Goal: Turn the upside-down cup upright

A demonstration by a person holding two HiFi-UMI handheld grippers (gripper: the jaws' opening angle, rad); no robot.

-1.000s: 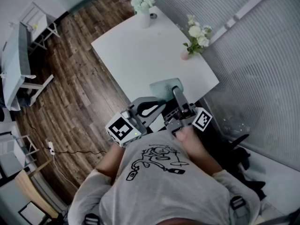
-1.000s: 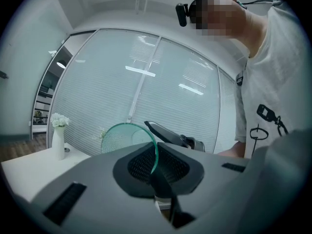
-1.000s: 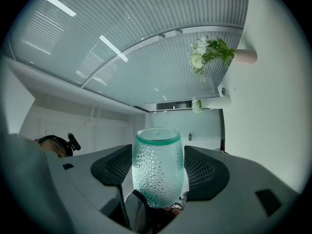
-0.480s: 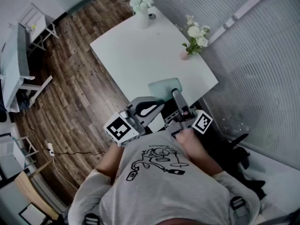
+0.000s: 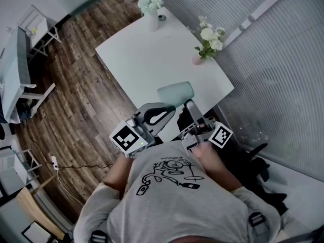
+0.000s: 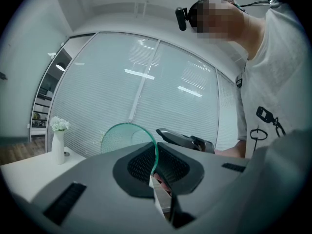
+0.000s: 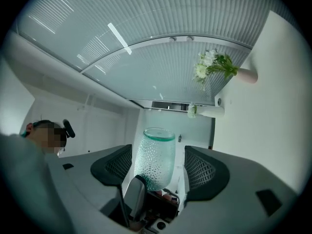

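The cup (image 5: pixel 175 92) is dimpled teal glass. It hangs tipped on its side above the near edge of the white table (image 5: pixel 147 54). My left gripper (image 5: pixel 171 107) is shut on the cup's thin rim (image 6: pixel 127 133); in the left gripper view the glass edge runs down between the pads (image 6: pixel 168 167). My right gripper (image 5: pixel 188 104) is right beside it. In the right gripper view the cup (image 7: pixel 155 160) stands between that gripper's (image 7: pixel 158 172) spread jaws, with a gap showing on the right side.
A white vase of flowers (image 5: pixel 152 14) stands at the table's far corner, and a pink vase of flowers (image 5: pixel 205 44) at its right edge by the blinds. Wooden floor lies to the left. A dark chair (image 5: pixel 253 156) is at my right.
The cup has shifted a little up and left and shows more of its side. The right gripper has rolled slightly and drawn back a touch. The left gripper has stayed put.
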